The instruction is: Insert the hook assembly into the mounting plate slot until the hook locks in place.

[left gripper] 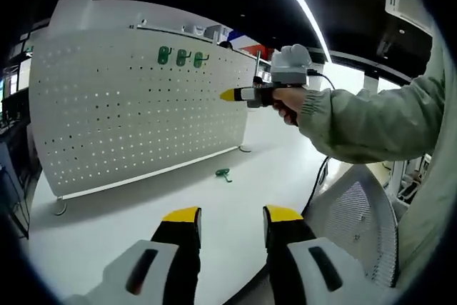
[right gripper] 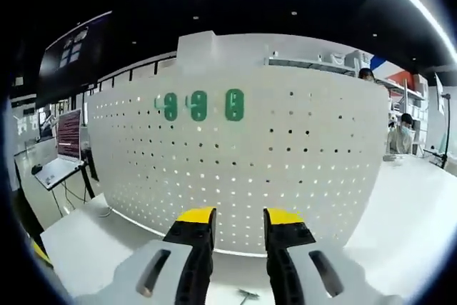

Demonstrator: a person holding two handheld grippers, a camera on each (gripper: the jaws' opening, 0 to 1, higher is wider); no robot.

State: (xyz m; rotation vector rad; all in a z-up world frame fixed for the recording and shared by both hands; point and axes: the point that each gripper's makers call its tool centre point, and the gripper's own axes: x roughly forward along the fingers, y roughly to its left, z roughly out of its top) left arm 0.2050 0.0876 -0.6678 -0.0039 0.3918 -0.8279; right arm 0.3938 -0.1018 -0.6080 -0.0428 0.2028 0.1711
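Left gripper view: a loose green hook (left gripper: 223, 173) is seen lying flat on the tabletop (left gripper: 143, 226) before the pegboard (left gripper: 136, 112), ahead of the empty, parted left claw (left gripper: 232, 216), which is judged nearer than the raised, empty right claw (left gripper: 227, 95).

Sm. table item (right gripper: 248, 294) unclear, edge-cut

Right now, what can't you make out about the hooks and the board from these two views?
- Three green hooks on the pegboard: too small to tell if locked, both views.
- Loose green hook on the table: too small in the left gripper view to show its shape.
- Right gripper: seen side-on in the left gripper view, jaw gap unreadable.
- Pegboard's lower edge: hidden behind the right gripper's own jaws.
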